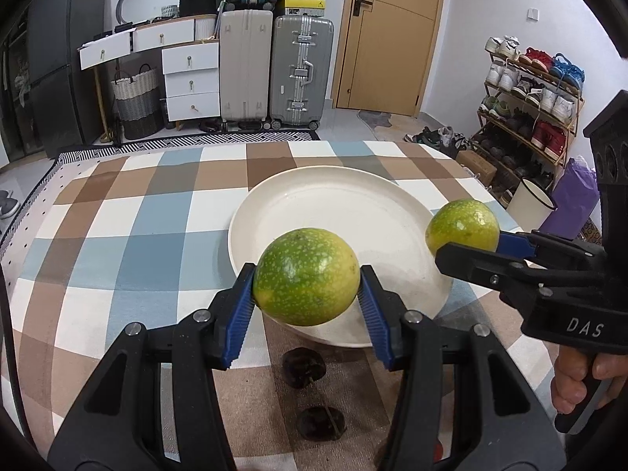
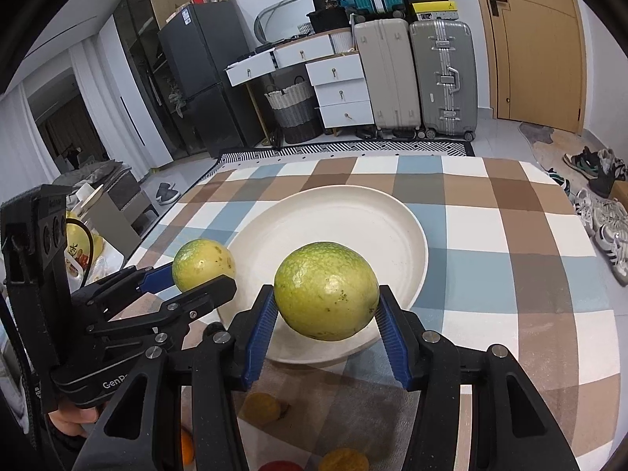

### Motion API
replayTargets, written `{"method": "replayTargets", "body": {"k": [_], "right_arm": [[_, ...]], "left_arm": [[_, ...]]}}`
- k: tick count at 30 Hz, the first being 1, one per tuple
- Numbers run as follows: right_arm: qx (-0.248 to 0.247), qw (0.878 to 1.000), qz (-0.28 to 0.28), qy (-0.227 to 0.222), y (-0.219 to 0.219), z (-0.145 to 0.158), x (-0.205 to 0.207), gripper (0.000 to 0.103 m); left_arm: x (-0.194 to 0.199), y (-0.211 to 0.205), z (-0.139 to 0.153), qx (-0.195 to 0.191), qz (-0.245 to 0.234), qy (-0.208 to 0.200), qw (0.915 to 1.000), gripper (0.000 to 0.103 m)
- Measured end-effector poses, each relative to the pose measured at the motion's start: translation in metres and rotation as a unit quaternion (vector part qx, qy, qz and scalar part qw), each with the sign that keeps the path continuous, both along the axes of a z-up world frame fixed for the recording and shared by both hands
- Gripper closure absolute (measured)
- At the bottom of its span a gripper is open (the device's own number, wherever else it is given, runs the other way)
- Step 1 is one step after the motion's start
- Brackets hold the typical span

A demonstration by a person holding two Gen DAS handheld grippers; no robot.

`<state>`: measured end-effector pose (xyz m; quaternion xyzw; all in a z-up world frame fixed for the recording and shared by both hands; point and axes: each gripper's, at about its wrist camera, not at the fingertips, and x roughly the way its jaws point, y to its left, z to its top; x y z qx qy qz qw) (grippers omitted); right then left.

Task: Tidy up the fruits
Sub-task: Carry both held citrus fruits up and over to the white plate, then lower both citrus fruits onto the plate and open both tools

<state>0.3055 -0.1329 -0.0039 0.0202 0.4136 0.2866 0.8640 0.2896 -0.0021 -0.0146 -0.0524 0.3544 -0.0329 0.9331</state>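
Left gripper (image 1: 306, 294): clamped on a green fruit (image 1: 306, 276), held above the near rim of the white plate (image 1: 274, 212). Right gripper (image 2: 325, 314): clamped on a second green fruit (image 2: 325, 290) beside it. Both probably bound for the plate; dark fruits (image 1: 304, 367) wait on the checked cloth (image 1: 117, 235).

Two round, speckled green fruits, one (image 1: 306, 276) and another (image 2: 326, 291), hang above a white round plate (image 1: 333, 204). Smaller dark fruits (image 1: 304, 367) lie on the checked worktop (image 1: 117, 235) nearby.

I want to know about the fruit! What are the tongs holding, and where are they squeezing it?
Each tongs holds one green fruit by its sides: the left tongs grip one green fruit, the right tongs the other green fruit.
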Motion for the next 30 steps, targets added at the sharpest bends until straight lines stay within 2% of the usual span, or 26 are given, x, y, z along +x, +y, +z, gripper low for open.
{"method": "replayTargets", "body": {"k": [15,18,20,25,26,28,30], "right_arm": [[-0.021,1.0,-0.003,0.021,0.007,-0.027,0.017,0.051],[-0.018,1.0,-0.008,0.016,0.005,-0.024,0.016,0.051],[-0.016,1.0,-0.012,0.004,0.001,-0.018,0.013,0.05],[-0.016,1.0,-0.024,-0.003,-0.011,-0.01,0.006,0.033],[-0.017,1.0,-0.025,-0.007,-0.013,-0.008,0.003,0.032],[-0.015,0.999,-0.029,-0.014,-0.019,-0.005,-0.002,0.018],[-0.007,0.999,-0.032,-0.014,-0.024,-0.002,-0.007,0.009]], "left_arm": [[0.012,-0.001,-0.019,0.013,-0.003,0.029,0.9995,0.054],[0.009,0.0,-0.015,0.012,0.0,0.021,0.9997,0.054],[0.008,0.001,-0.011,0.01,0.003,0.018,0.9998,0.048],[-0.005,0.008,0.0,0.009,0.018,0.002,0.9998,0.022],[-0.009,0.009,0.003,0.008,0.019,-0.003,0.9998,0.02],[-0.019,0.014,0.01,0.005,0.02,-0.014,0.9997,0.019],[-0.03,0.018,0.016,0.003,0.022,-0.021,0.9995,0.013]]}}
